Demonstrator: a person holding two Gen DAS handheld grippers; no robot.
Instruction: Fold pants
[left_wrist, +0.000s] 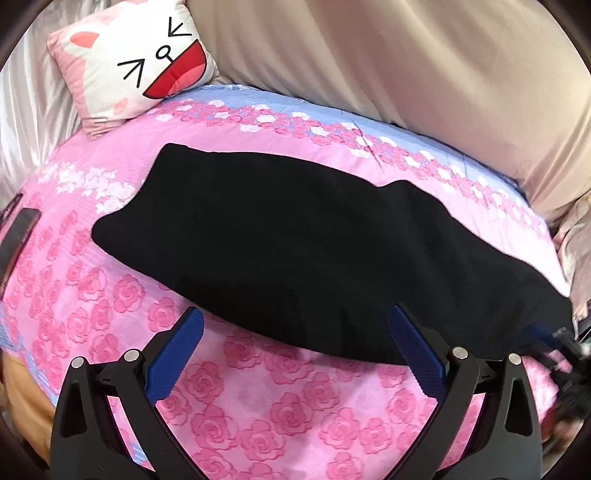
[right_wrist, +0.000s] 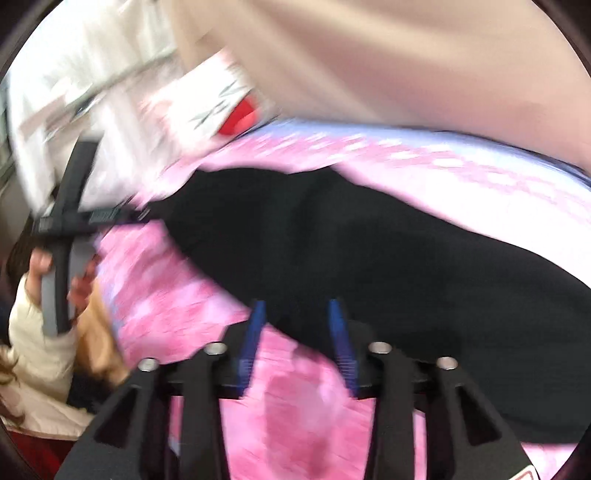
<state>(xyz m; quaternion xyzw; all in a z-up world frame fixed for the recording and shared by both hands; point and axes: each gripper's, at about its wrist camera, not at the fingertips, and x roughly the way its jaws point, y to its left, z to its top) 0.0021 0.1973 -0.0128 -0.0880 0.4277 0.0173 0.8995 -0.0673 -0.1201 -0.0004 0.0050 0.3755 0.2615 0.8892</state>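
One bed (left_wrist: 280, 417), covered in one pink rose-print sheet with a pale blue band along its far edge. Behind it, one big beige cushion (left_wrist: 406, 62) and shiny white cloth (left_wrist: 26, 110) to the left.

One pair of black pants (left_wrist: 295, 243), spread flat and long across the middle of the bed, already doubled leg on leg by the look of it, one end wide, the other tapering toward the right. In the right wrist view, the same pants (right_wrist: 369, 251) seen blurred, running from centre out to the right rim.

One cat-face pillow (left_wrist: 129, 62), white and pink with a red mouth, propped at the far left corner of the bed, well apart from the pants.

Two grippers. Left hand-held gripper (left_wrist: 295, 321) low over the near edge of the pants, blue pads spread wide, nothing between them; its left pad over bare sheet, its right over black cloth. Right hand-held gripper (right_wrist: 297, 314) at the near edge of the pants, pads parted by a narrow gap with black cloth at their tips; whether cloth is pinched, cannot tell through the motion blur.

At the left of the right wrist view, one hand (right_wrist: 79, 291) wrapped on the other gripper's handle.
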